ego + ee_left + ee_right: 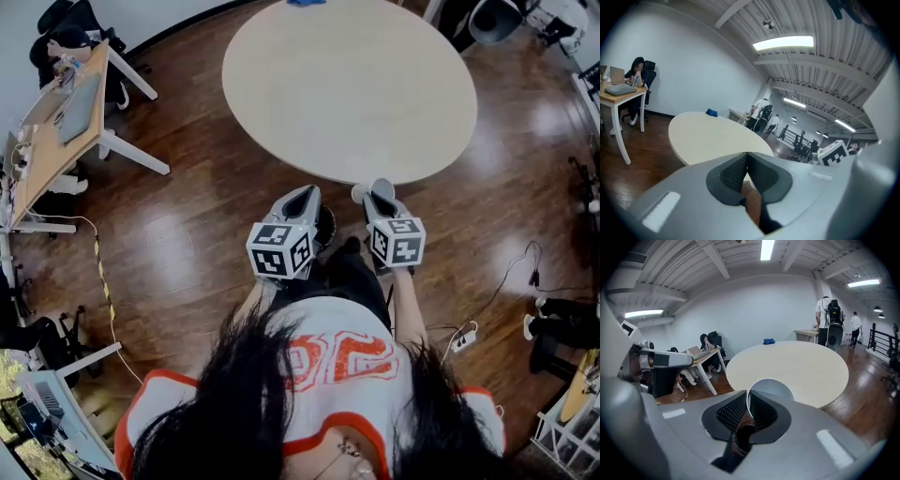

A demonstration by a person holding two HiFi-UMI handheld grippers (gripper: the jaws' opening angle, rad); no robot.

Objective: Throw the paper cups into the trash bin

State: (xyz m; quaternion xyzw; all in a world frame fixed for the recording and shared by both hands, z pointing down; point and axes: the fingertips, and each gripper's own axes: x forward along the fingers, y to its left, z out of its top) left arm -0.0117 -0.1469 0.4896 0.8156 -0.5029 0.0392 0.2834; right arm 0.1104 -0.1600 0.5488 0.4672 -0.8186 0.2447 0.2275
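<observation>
Paper cup [774,388], near round worktop's [801,369] edge: probably light, thin-walled, crushable; right gripper [746,398] fingers clamped on rim, left gripper [746,158] fingers together, empty.

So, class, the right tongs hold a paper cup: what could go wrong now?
The right tongs pinch only the paper cup's thin rim, so it could slip or crumple. No trash bin is in view, so the carry may be long. The floor cable is a trip hazard.
</observation>
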